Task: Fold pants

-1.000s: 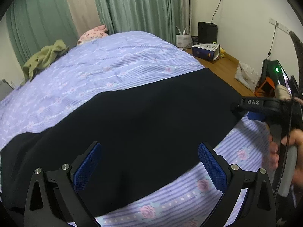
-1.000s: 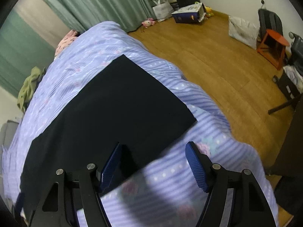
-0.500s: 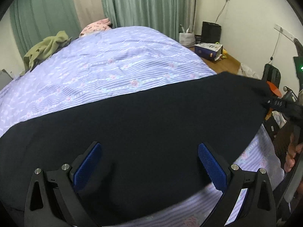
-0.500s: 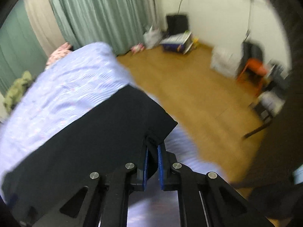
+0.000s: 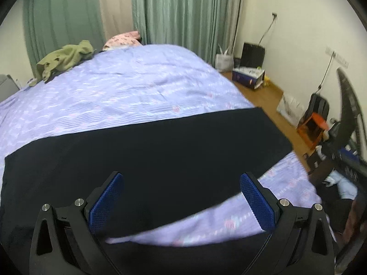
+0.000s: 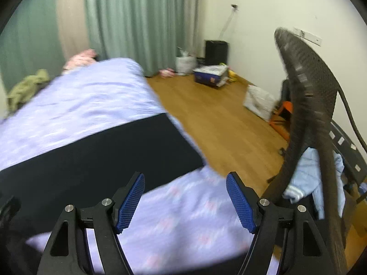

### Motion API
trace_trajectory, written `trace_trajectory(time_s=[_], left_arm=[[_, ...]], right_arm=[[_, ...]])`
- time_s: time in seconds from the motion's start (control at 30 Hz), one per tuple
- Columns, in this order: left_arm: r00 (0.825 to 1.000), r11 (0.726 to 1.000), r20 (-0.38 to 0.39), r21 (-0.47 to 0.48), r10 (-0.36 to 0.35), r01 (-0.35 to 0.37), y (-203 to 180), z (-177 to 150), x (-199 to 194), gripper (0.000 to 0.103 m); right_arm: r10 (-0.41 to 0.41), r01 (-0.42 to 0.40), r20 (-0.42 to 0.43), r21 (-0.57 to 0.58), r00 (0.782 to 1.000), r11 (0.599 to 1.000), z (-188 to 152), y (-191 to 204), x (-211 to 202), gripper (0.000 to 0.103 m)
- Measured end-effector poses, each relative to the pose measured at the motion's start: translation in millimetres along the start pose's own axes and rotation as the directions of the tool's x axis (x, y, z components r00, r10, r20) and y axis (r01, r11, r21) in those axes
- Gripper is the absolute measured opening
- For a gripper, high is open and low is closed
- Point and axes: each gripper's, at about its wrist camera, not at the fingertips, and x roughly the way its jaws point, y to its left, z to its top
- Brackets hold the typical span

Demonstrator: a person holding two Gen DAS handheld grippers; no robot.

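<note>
The room is lit softly and evenly, a bit dim, and no lamp or window light can be seen. The white wall (image 5: 286, 18) is the brightest part. No strong shadows or shiny glare are seen. The black pants (image 5: 160, 155) are so dark that no folds can be made out on them. Both pictures are bent round like a fish bowl, and the corners are cut off in black. The left wrist picture is fairly sharp in the middle and smeared at its right edge. The right wrist picture is smeared much more: the purple bed cover (image 6: 91, 105) and the curtains (image 6: 128, 18) are blurred.
</note>
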Motion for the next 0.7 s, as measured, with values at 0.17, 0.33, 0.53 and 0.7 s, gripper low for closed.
trace_trajectory(time_s=[0.17,0.33,0.53,0.7], left_arm=[[0.999,0.999,0.040,-0.029,0.031,-0.030,45.6,-27.2,-84.1,0.103],[0.992,0.989,0.037,-0.083,0.124,-0.120,106.6,-66.2,-173.6,0.103],[0.966,0.947,-0.062,-0.191,0.251,-0.259,194.6,-130.5,-254.7,0.103],[0.935,0.908,-0.186,-0.244,0.301,-0.341,262.3,-196.5,-276.2,0.103]], right_arm=[[0.114,-0.113,0.007,-0.068,0.993,0.991,-34.6,30.5,-89.7,0.074],[0.231,-0.236,-0.071,-0.077,0.970,0.969,-70.5,69.5,-158.1,0.074],[0.318,-0.319,-0.197,0.025,0.928,0.947,-125.2,111.0,-205.1,0.074],[0.317,-0.308,-0.274,0.076,0.908,0.948,-183.3,155.0,-217.5,0.074]])
